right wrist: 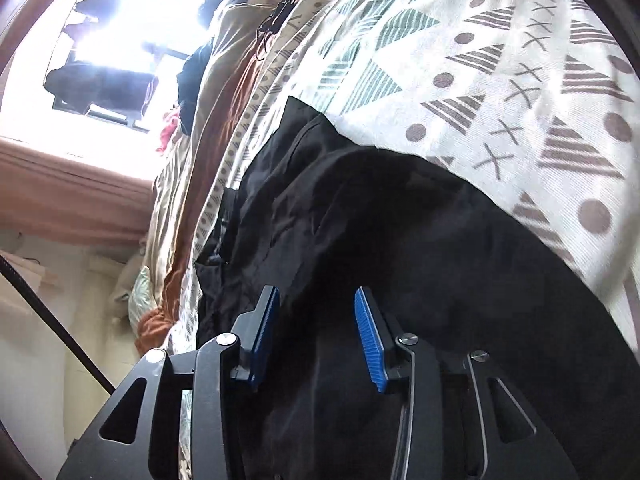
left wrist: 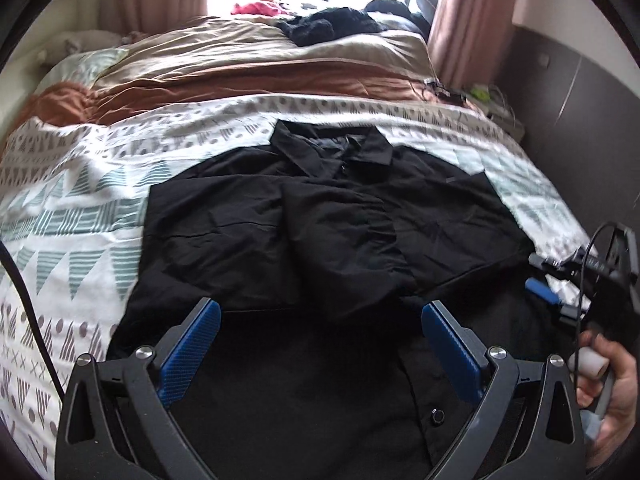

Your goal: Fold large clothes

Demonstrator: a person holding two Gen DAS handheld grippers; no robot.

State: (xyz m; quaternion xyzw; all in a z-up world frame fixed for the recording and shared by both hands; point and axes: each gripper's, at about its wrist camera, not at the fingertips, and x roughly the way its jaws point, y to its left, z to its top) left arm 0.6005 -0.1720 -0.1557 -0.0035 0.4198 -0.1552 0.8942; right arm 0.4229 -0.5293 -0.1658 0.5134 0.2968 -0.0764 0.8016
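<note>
The left gripper (left wrist: 320, 344) hangs with its jaws spread wide and nothing between them, above the near part of the shirt (left wrist: 320, 216). The shirt is black, buttoned and collared, and lies flat on the patterned cover of the bed (left wrist: 80, 208) by the near edge, collar toward the far side, both sleeves already turned in over the chest. It looks like thin woven cloth: light, limp, prone to crease and to slide on itself, so a pinch through one layer would likely drag only that layer. The hem corners near the bed's near edge seem the best places to take hold, pinching all layers together.

The right gripper (right wrist: 316, 336) stands partly open over the shirt's right side; its pads press on nothing that I can see.
</note>
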